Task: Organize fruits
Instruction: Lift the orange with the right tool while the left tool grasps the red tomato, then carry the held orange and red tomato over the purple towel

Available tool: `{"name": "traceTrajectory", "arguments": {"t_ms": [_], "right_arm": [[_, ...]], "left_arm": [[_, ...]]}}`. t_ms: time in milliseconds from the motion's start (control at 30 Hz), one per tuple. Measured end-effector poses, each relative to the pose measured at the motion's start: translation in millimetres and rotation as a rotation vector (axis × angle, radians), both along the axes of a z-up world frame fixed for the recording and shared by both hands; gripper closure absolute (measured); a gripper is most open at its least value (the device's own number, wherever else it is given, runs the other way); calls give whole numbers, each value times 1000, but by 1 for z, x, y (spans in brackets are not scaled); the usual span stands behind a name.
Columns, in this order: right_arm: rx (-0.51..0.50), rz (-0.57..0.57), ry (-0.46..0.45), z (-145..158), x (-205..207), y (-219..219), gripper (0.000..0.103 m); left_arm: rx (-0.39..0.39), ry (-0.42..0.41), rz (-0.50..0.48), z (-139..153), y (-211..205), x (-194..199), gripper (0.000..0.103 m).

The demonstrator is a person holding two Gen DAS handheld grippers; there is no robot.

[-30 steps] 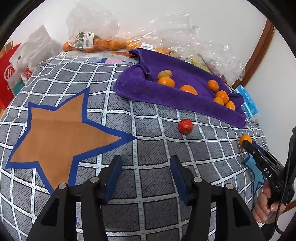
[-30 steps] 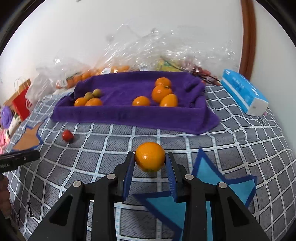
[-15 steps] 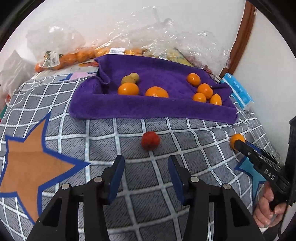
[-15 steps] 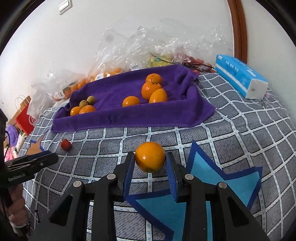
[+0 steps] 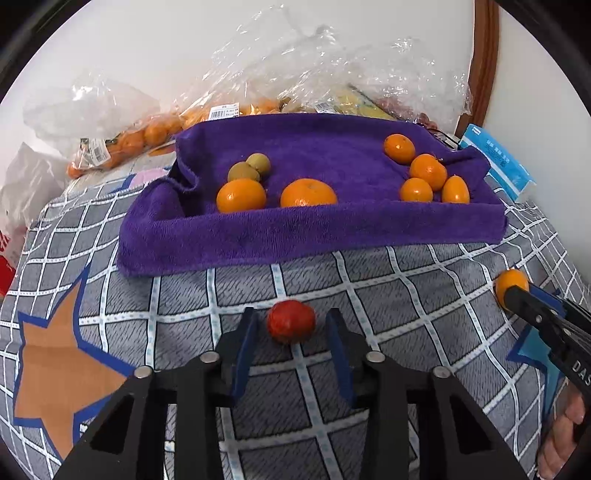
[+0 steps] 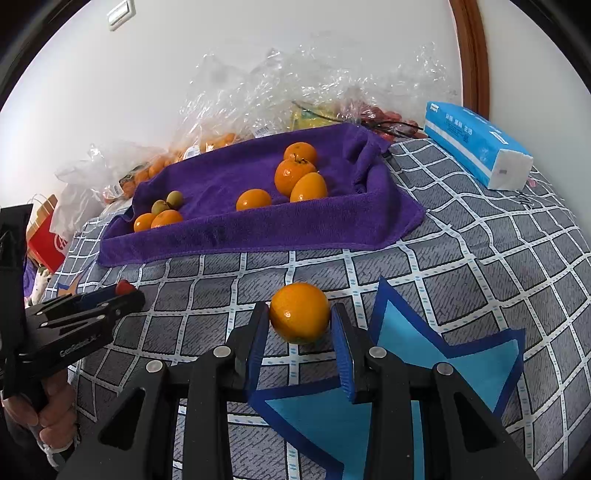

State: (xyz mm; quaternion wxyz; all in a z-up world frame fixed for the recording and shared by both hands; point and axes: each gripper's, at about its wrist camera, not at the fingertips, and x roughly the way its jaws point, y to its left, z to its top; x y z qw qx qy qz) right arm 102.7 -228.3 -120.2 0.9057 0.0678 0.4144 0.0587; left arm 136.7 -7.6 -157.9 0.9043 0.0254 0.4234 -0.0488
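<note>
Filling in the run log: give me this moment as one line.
left gripper: open around red fruit | right gripper: shut on orange | purple towel: holds oranges, two green fruits

Grey checked bedspread (image 5: 406, 280) with orange star (image 5: 55, 354) near left, blue star (image 6: 424, 369) near right. Blue tissue pack (image 6: 476, 144) far right. Red bag (image 6: 46, 236) far left. Light switch (image 6: 121, 14) on wall.

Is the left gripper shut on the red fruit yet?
No, open. The left gripper straddles the red fruit on the checked bedspread, with gaps visible between each pad and the fruit.
</note>
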Motion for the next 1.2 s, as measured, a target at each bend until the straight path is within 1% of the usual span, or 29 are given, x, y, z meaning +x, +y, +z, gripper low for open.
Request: {"name": "traceTrajectory", "arguments": {"t_ms": [33, 100, 133, 300, 333, 433, 567, 767, 933, 1200], "right_arm": [[0, -1, 2, 0, 1, 0, 69], [3, -2, 5, -1, 1, -1, 69], [5, -3, 4, 0, 1, -1, 69], [1, -7, 7, -1, 1, -1, 69], [-2, -8, 7, -1, 1, -1, 69], [-8, -11, 6, 0, 0, 0, 69], [-6, -17, 4, 0, -1, -1, 69], [-36, -26, -7, 3, -2, 2, 69], [-64, -43, -35, 7, -7, 5, 69], [-42, -88, -83, 14, -15, -5, 69]], "left_arm": [[3, -4, 4, 0, 0, 0, 79], [-26, -9, -6, 1, 2, -1, 79], [-68, -11, -18, 2, 6, -3, 79], [-219, -33, -44, 5, 23, -8, 79], [-259, -35, -48, 5, 28, -9, 79], [-331, -42, -32, 5, 38, -9, 79], [-356, -49, -23, 5, 41, -13, 79], [-313, -125, -27, 15, 38, -24, 79], [-319, -154, -16, 21, 43, -28, 79], [-342, -183, 8, 25, 52, -34, 79]]}}
